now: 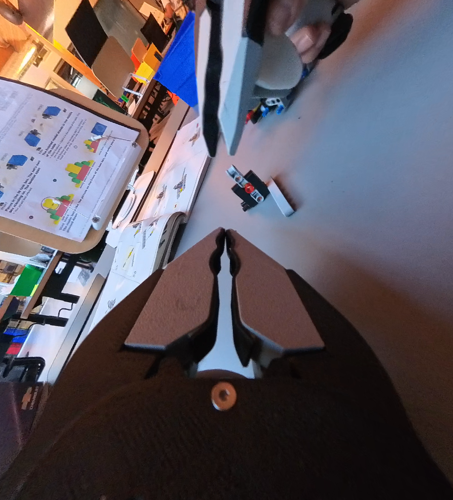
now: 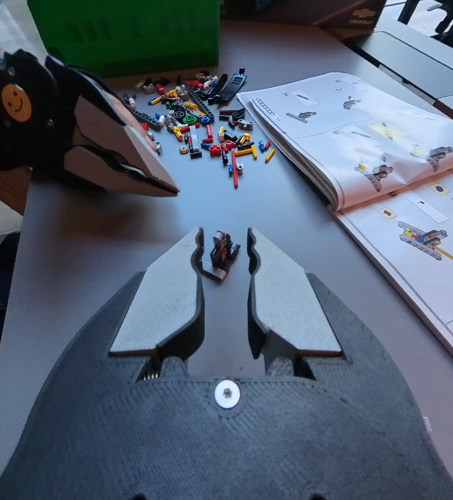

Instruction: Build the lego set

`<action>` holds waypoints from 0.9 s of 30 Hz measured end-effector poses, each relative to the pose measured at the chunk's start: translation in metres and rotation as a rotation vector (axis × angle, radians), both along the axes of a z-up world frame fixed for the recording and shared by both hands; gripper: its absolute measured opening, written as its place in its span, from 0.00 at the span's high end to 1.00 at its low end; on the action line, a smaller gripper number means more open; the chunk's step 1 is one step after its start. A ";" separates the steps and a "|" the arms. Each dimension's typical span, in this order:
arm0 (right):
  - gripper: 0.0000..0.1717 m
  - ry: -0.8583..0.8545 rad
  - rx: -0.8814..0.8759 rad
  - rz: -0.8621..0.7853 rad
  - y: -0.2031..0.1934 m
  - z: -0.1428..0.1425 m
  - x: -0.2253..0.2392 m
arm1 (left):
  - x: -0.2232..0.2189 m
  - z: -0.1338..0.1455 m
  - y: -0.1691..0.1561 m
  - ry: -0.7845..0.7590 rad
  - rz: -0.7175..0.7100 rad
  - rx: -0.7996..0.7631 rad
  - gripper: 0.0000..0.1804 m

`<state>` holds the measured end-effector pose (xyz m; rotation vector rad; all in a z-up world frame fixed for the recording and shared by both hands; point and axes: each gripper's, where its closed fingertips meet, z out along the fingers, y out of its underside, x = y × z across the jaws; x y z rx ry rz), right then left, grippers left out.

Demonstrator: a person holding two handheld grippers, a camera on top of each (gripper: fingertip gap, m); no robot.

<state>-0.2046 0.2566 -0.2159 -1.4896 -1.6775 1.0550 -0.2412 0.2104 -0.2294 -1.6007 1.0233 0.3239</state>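
Grey table [image 2: 287, 216] carried everything. Back edge: green bin [image 2: 128, 32]. Right side: open instruction booklet [image 2: 368, 140], pages fanned up. In the left wrist view a printed sheet on a board [image 1: 57, 162] stood past the table edge, blue bin [image 1: 179, 70] further off. Loose brick pile [image 2: 201, 121] lay in front of the green bin, well apart from both grippers. Left gripper [image 1: 225, 231] hovered over bare table, tips touching each other, nothing between them; the same gripper showed in the right wrist view at upper left [image 2: 175, 190], closed to a point. Right gripper [image 2: 224, 230] was low at the table, fingers spread, with a gap on both sides. Small brick assembly [image 2: 222, 254], black with a grey beam and red pin, stood on the table between those fingers, neither pad pressing it. Flat grey piece at its base reached toward the left-hand pad [image 2: 198, 259]; touching or not, couldn't tell. From the left wrist view the same assembly [image 1: 252, 189] lay ahead and slightly right of the closed tips, near but apart, its grey beam running diagonally. Right gripper was clearly nearer: the assembly was already inside its span, roughly centred, upright, with its long side running across the jaws.
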 end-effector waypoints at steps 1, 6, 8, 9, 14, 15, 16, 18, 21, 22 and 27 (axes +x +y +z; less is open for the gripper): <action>0.83 -0.013 -0.010 0.009 -0.002 -0.002 0.001 | -0.002 0.002 0.000 -0.010 0.004 0.004 1.00; 0.79 -0.095 -0.090 0.056 -0.012 -0.016 0.005 | -0.010 0.001 0.003 -0.008 0.031 0.000 1.00; 0.78 -0.127 -0.106 0.065 -0.016 -0.021 0.006 | -0.010 0.001 0.003 -0.008 0.028 -0.003 1.00; 0.78 -0.150 -0.114 0.072 -0.018 -0.025 0.006 | -0.010 0.000 0.003 -0.004 0.028 -0.005 1.00; 0.79 -0.266 -0.139 0.127 -0.029 -0.044 0.014 | -0.013 -0.003 0.005 0.026 0.036 -0.010 1.00; 0.81 -0.271 -0.144 0.142 -0.032 -0.044 0.015 | -0.013 -0.004 0.006 0.028 0.039 -0.010 1.00; 0.82 -0.277 -0.149 0.153 -0.034 -0.043 0.016 | -0.014 -0.003 0.006 0.027 0.041 -0.009 1.00; 0.81 -0.273 -0.151 0.149 -0.033 -0.042 0.017 | -0.015 -0.003 0.006 0.027 0.044 -0.008 1.00; 0.81 -0.249 -0.155 0.131 -0.028 -0.037 0.017 | -0.014 -0.005 0.006 0.041 0.043 -0.014 1.00; 0.81 -0.240 -0.150 0.123 -0.026 -0.035 0.017 | -0.014 -0.006 0.006 0.044 0.042 -0.015 1.00; 0.83 -0.155 -0.075 0.073 -0.015 -0.023 0.011 | -0.015 -0.004 0.007 0.044 0.049 -0.006 1.00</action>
